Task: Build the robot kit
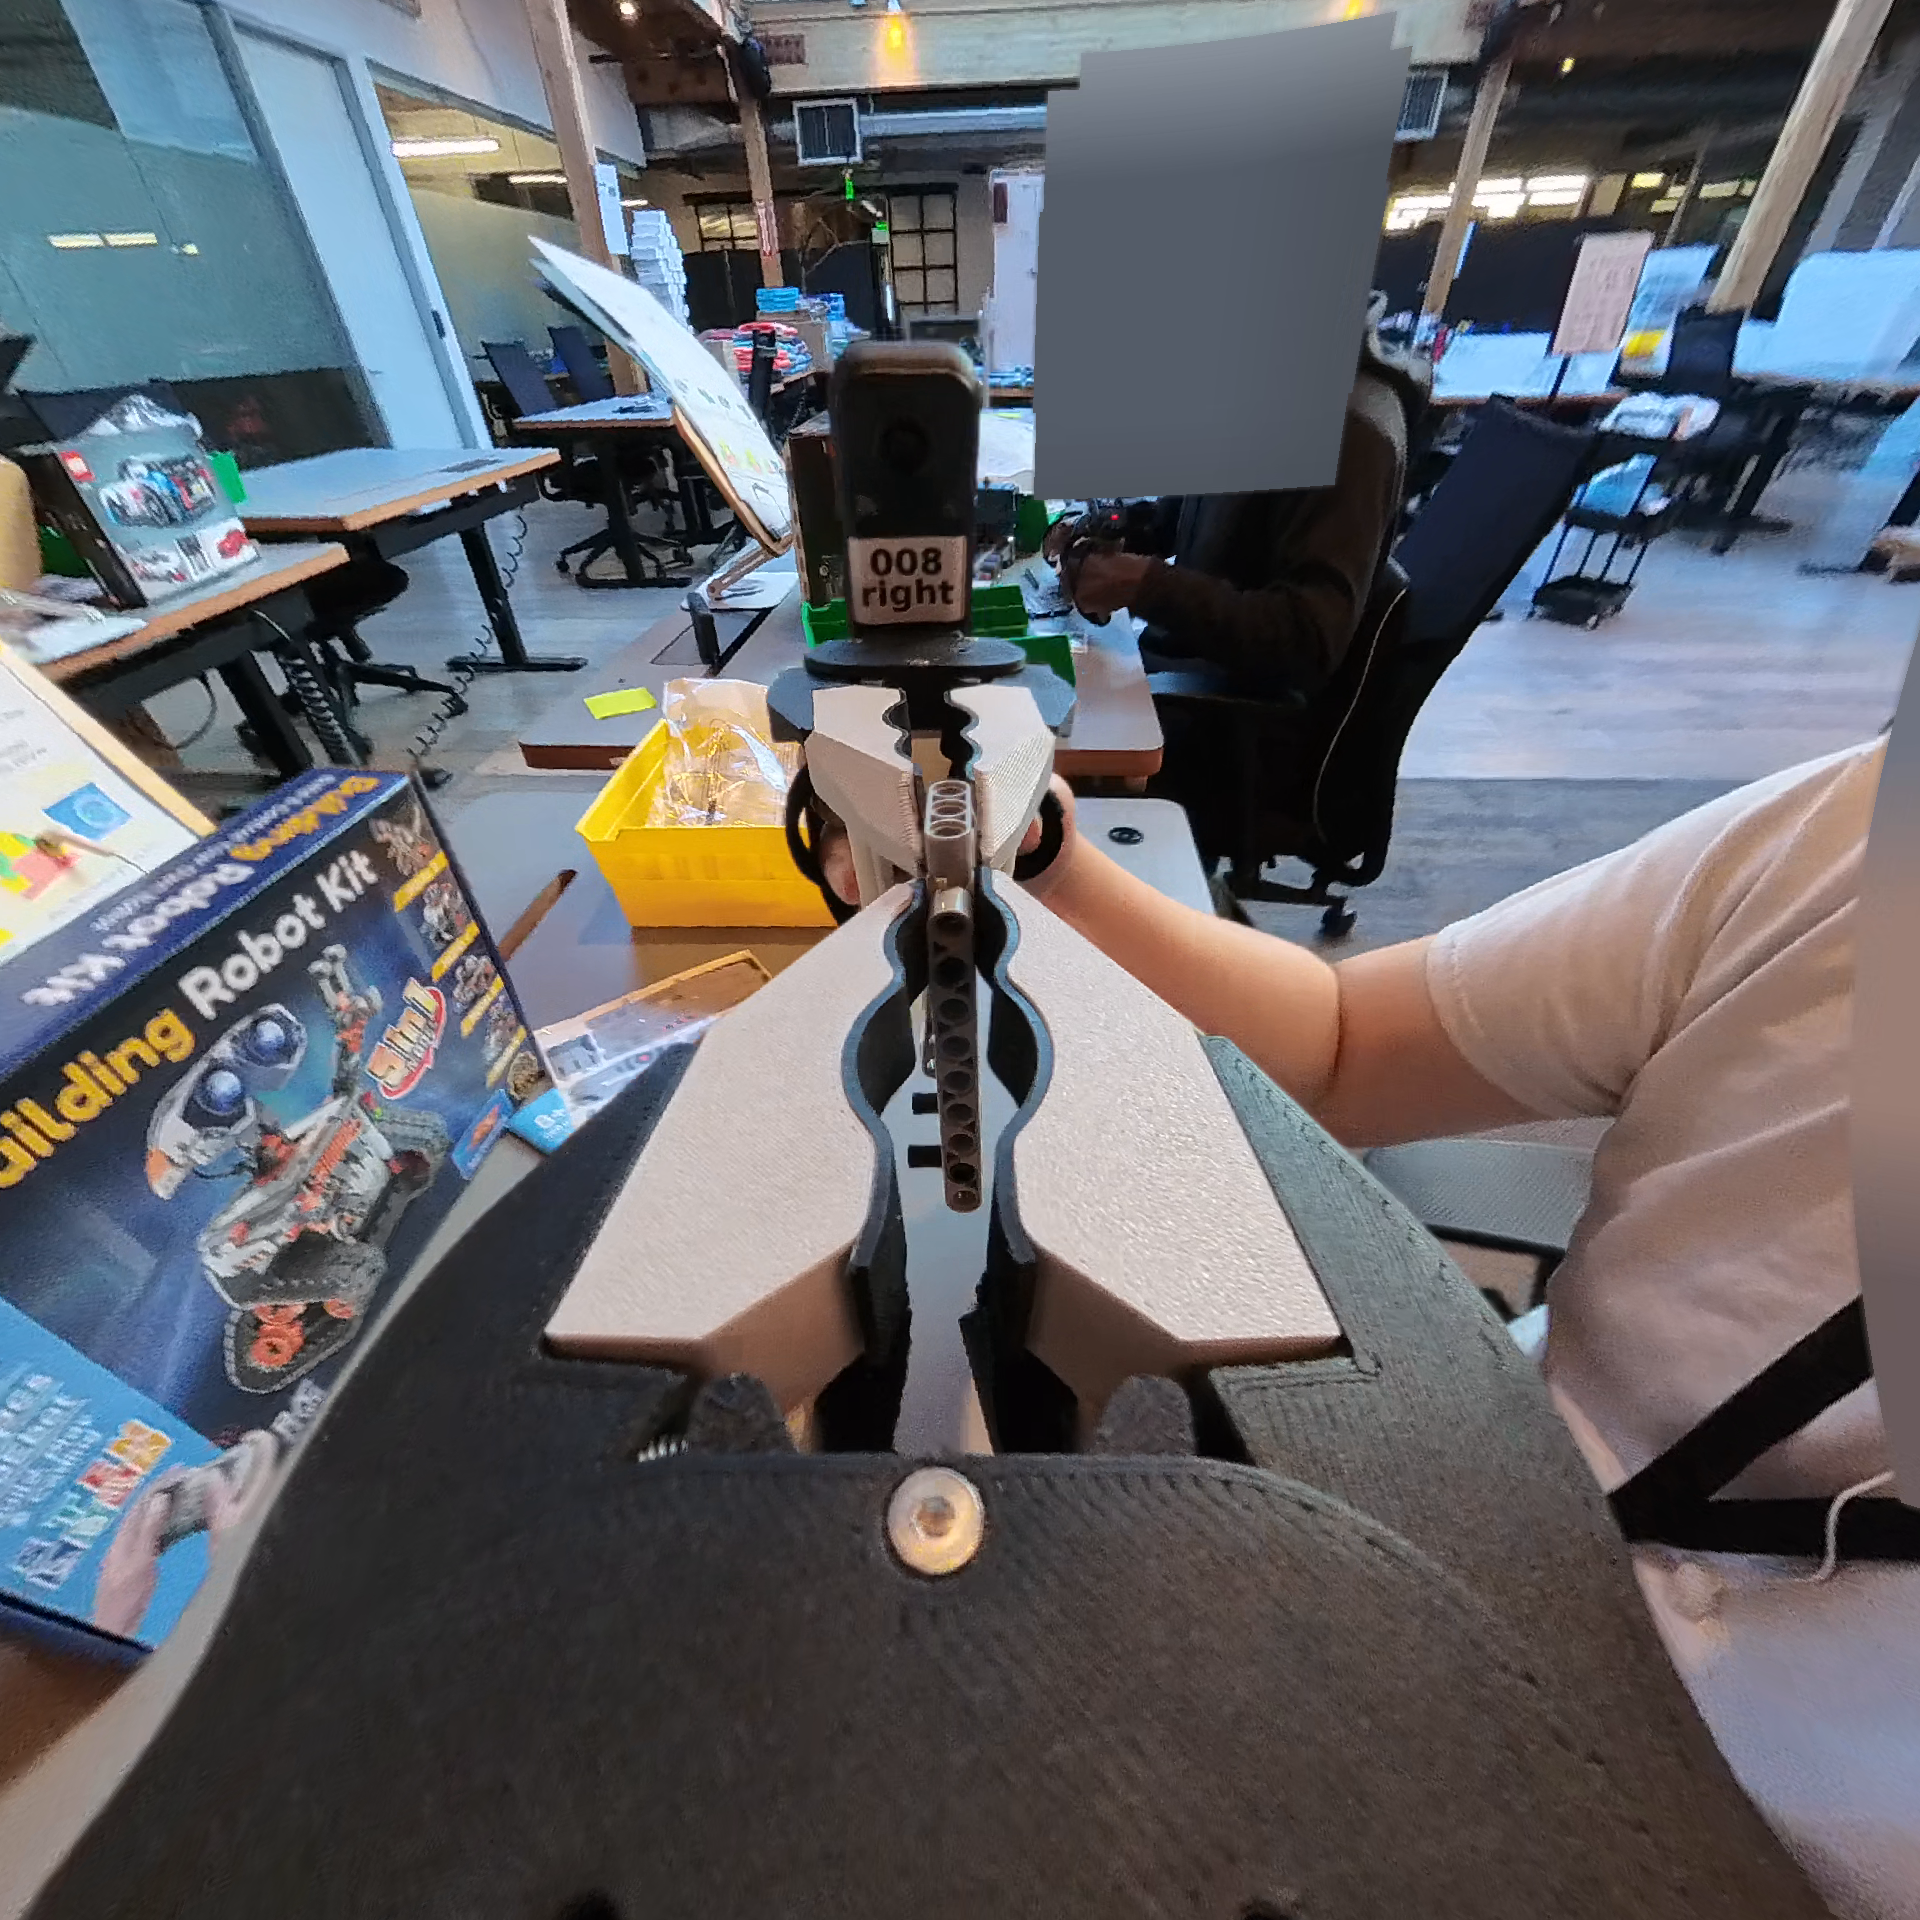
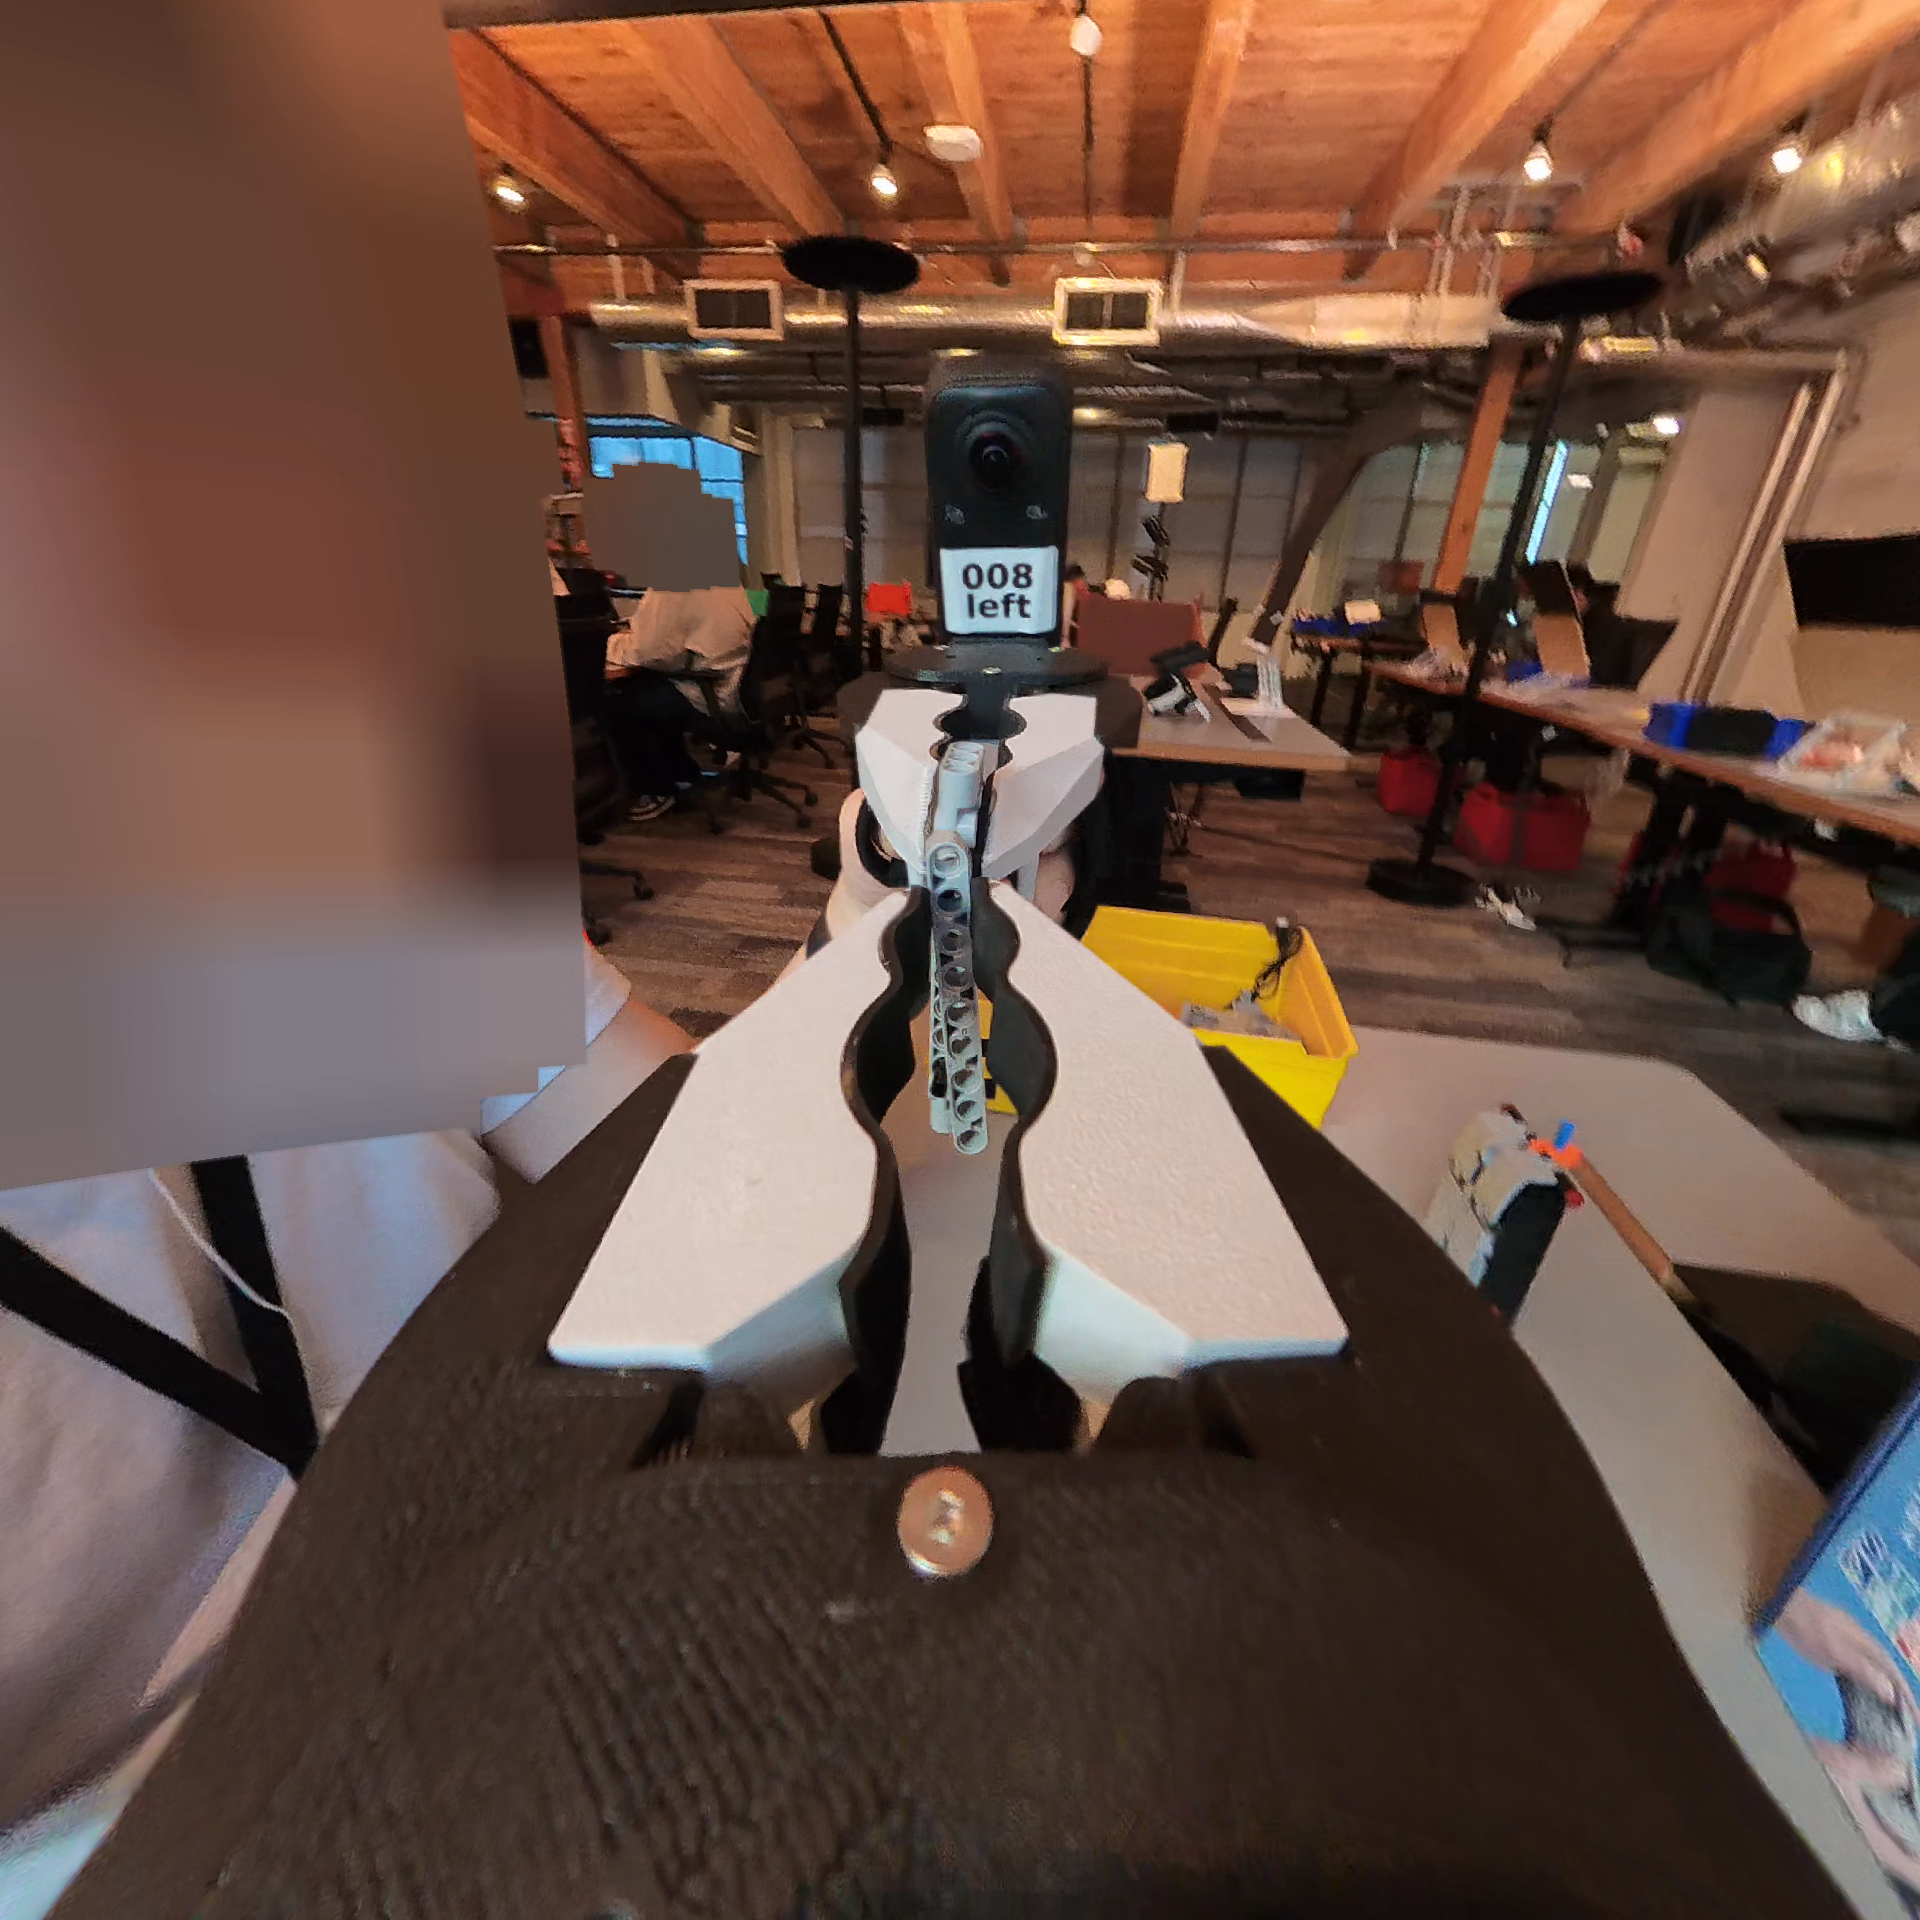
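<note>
Left hand-held gripper (image 1: 940,904): clenched at its tips on a dark grey holed beam (image 1: 954,1049), lying lengthwise along the gap between the jaws, with most of its length running back towards the camera. Facing it head-on, right hand-held gripper (image 1: 940,790): likewise clenched, on a light grey holed beam (image 1: 948,831). In the left wrist view the two beam ends meet, or very nearly, just where the two sets of tips come together; cannot tell whether actually joined.

Same meeting seen from the right wrist view: right hand-held gripper (image 2: 951,904) grasping the light grey holed beam (image 2: 956,1029), left hand-held gripper (image 2: 971,769) opposite and close. Both held up in the air above the counter (image 1: 499,831), clear of it.

Judged from the hold: only a short stretch of each beam pinched, so likely to pivot if pushed off-axis. Best kept in one straight line, squeezed firmly and moved slowly.

Below and beyond: yellow bin (image 1: 665,862) with a clear plastic bag (image 1: 727,748) inside, and a blue robot kit box (image 1: 239,1091) tilted on the counter to the left. Bare forearm (image 1: 1195,987) behind the right hand-held gripper.
</note>
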Available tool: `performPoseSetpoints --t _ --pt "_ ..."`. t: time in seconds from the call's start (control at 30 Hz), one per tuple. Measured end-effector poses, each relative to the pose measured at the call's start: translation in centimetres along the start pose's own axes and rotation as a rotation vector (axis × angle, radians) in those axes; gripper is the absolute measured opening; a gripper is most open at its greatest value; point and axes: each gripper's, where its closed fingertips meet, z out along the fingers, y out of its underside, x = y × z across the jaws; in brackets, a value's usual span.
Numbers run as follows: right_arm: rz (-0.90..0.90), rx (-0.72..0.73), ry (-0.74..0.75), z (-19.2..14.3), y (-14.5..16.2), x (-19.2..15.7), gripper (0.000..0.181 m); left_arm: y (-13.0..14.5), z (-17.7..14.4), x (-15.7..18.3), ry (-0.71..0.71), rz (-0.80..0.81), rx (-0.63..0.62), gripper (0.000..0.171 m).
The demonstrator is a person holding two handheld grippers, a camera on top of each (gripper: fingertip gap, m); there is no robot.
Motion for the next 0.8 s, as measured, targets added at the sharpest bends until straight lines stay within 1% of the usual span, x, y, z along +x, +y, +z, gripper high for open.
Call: performPoseSetpoints --t 0.07,0.13,0.23,0.33,0.43,0.57,0.63,0.7,0.8 --pt "-0.020 0.037 -0.043 0.2 -0.6 -0.8 0.006 -0.5 -0.1 0.9 -0.014 0.073 0.005 0.006" --pt "-0.055 0.048 -0.062 0.3 -0.8 -1.4 0.007 -0.8 -0.2 1.5 -0.012 0.111 0.009 0.005" --pt "-0.050 0.021 -0.041 0.4 -0.6 -1.3 0.007 -0.7 -0.3 1.5 -0.005 0.089 0.000 0.005" --pt "-0.041 0.037 -0.017 0.3 -0.8 -0.8 0.006 -0.8 -0.3 1.0 -0.004 0.051 0.020 0.005" --pt "-0.046 0.047 -0.011 0.3 -1.0 -0.8 0.006 -0.9 -0.2 0.9 -0.010 0.047 0.027 0.005" --pt "-0.101 0.033 -0.013 0.4 -0.9 -1.2 0.006 -0.9 -0.3 1.3 0.007 0.039 0.019 0.005" --pt "-0.188 0.009 -0.003 0.3 -0.7 -1.6 0.006 -0.6 -0.2 1.6 0.047 -0.003 0.009 0.005" --pt "-0.235 -0.008 0.025 0.2 -0.8 -1.6 0.007 -0.6 -0.1 1.6 0.089 -0.065 0.025 0.005" --pt "-0.336 -0.044 0.092 -0.2 -0.8 -1.3 0.007 -0.6 0.3 1.3 0.120 -0.151 0.042 0.005"
